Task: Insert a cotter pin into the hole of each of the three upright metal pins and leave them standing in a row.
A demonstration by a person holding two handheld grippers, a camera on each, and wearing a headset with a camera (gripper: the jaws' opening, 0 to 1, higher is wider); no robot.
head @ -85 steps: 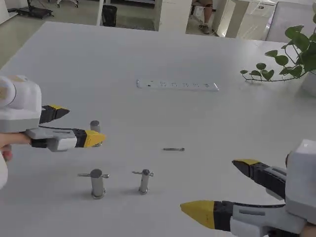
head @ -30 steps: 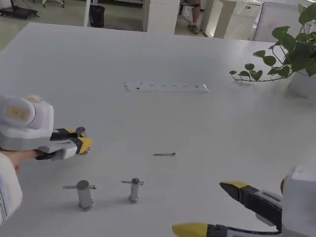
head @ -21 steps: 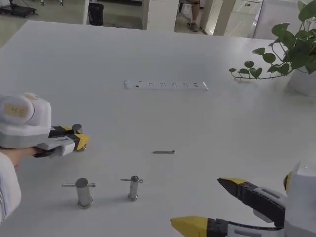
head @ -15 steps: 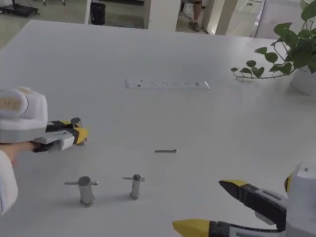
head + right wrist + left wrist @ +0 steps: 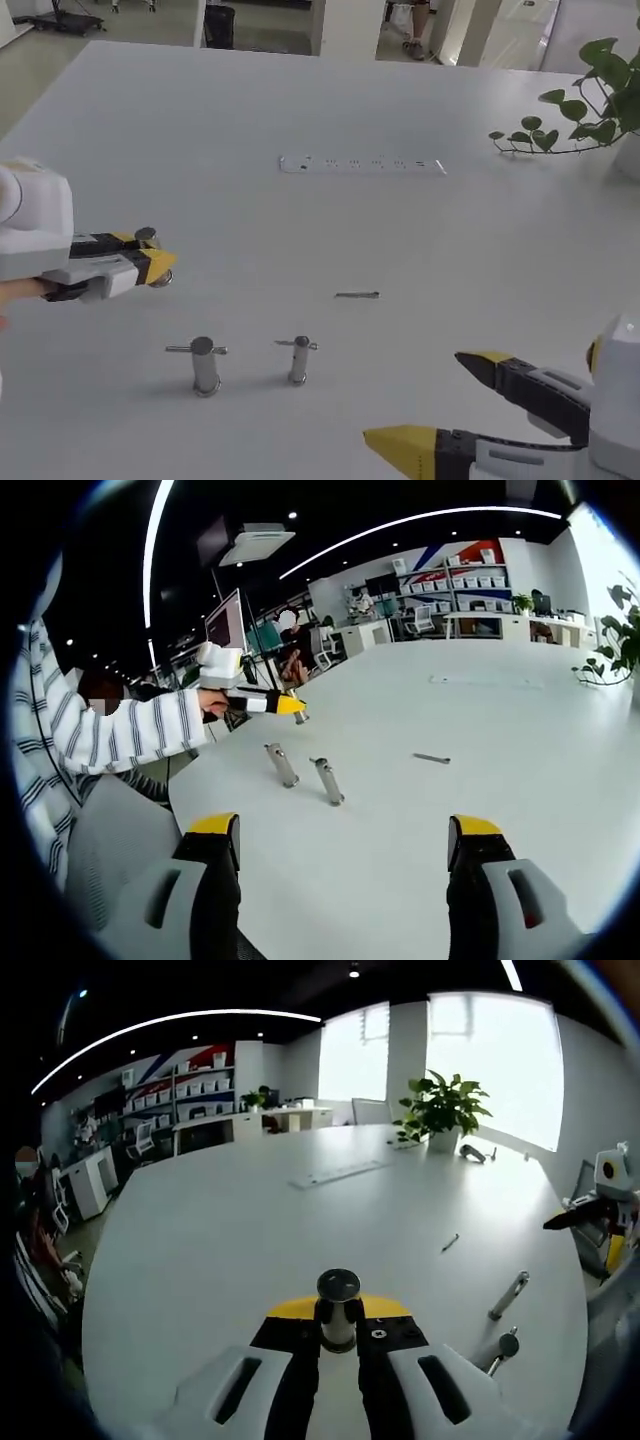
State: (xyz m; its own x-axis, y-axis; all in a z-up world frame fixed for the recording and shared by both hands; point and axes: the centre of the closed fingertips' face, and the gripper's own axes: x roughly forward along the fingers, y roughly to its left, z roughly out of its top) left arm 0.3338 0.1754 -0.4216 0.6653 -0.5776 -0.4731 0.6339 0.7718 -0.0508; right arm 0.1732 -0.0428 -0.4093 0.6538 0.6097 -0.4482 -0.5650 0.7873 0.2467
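Observation:
My left gripper [image 5: 155, 265] is at the left of the table, shut on a bare upright metal pin [image 5: 147, 237]. In the left gripper view that pin [image 5: 338, 1310] stands clamped between the yellow-tipped jaws of the left gripper [image 5: 338, 1328]. Two other pins [image 5: 205, 365] [image 5: 299, 360] stand side by side nearer me, each with a cotter pin through its head. A loose cotter pin [image 5: 357, 295] lies flat on the table to their right. My right gripper [image 5: 430, 400] hovers open at the near right, holding nothing. The right gripper view shows it [image 5: 342, 830] with the two pins [image 5: 281, 764] [image 5: 329, 780] ahead.
A white power strip [image 5: 360, 165] lies across the middle of the white table [image 5: 450, 240]. A potted plant [image 5: 590, 110] trails leaves over the far right corner. A person's striped sleeve [image 5: 110, 740] reaches in behind the left gripper.
The left gripper's jaws stood open on either side of the bare pin; now they are shut on it. The right gripper stays open. The head camera has shifted.

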